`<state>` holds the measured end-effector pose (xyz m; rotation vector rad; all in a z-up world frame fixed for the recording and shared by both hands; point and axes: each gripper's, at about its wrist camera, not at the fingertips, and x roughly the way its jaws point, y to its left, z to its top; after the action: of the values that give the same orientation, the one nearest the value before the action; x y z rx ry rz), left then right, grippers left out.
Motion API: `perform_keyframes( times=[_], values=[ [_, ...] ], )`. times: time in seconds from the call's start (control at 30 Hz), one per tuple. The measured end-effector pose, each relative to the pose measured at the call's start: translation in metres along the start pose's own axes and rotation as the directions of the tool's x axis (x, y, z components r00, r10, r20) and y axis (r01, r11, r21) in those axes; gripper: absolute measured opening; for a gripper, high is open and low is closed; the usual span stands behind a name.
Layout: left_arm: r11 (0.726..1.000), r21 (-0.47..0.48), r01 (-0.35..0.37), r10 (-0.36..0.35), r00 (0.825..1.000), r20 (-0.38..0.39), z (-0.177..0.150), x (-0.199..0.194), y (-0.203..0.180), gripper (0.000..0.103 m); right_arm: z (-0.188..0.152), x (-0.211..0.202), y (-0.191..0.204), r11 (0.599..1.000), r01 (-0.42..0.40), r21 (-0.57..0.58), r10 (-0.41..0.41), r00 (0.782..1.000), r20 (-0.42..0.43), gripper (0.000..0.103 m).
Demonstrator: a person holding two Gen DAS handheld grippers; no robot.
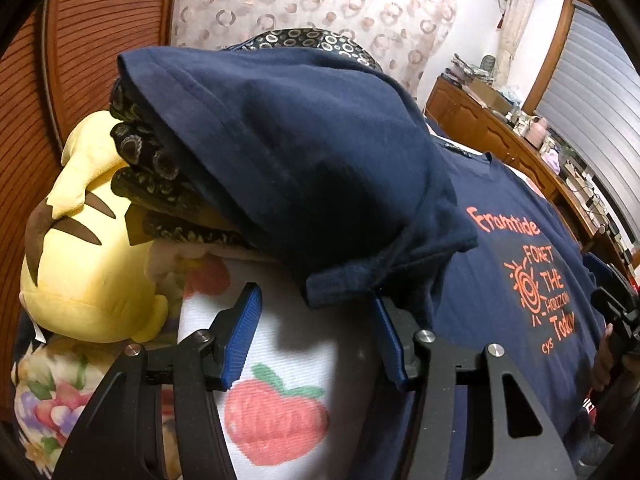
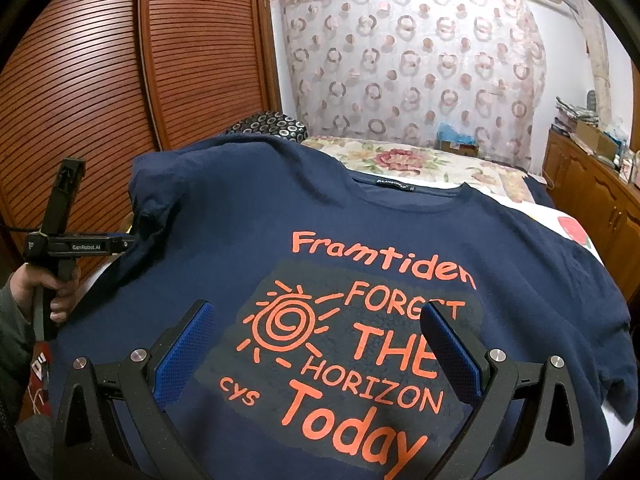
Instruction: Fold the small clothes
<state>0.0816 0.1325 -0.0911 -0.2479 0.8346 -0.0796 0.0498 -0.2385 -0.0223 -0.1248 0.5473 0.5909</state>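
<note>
A navy T-shirt (image 2: 240, 240) with orange print lies face up on the bed. Its left sleeve (image 1: 300, 160) is draped up over a dark patterned cushion (image 1: 160, 168). My left gripper (image 1: 315, 295) stands open at that sleeve's hem. The hem hangs between the tips and rests against the right finger (image 1: 388, 332), while the left pad (image 1: 242, 336) is clear of cloth. In the right wrist view a hand (image 2: 60, 292) holds this left gripper (image 2: 120, 245) at the sleeve. My right gripper (image 2: 317, 307) hovers open over the chest print with nothing between its fingers.
A yellow plush toy (image 1: 92, 260) lies left of the cushion. The bed has a white sheet with red apple prints (image 1: 276, 420) and floral bedding (image 2: 400, 164) beyond the collar. A slatted wooden wardrobe (image 2: 100, 80) stands at left, and a cluttered wooden cabinet (image 2: 592, 200) at right.
</note>
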Motion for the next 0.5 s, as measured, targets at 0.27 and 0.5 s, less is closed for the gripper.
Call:
perform_keyframes(
  times=[0.27, 0.5],
  values=[
    [0.996, 0.052, -0.069, 0.063, 0.991, 0.119, 0.01, -0.022, -0.007, 0.008, -0.003, -0.001, 0.0, 1.0, -0.003, 0.011, 0.003, 1.0, 0.001, 0.102],
    [0.988, 0.087, -0.128, 0.098, 0.954, 0.284, 0.031, -0.07, -0.024, 0.007, -0.003, -0.007, -0.009, 1.0, 0.0, 0.03, 0.0, 1.0, 0.014, 0.102]
  ],
)
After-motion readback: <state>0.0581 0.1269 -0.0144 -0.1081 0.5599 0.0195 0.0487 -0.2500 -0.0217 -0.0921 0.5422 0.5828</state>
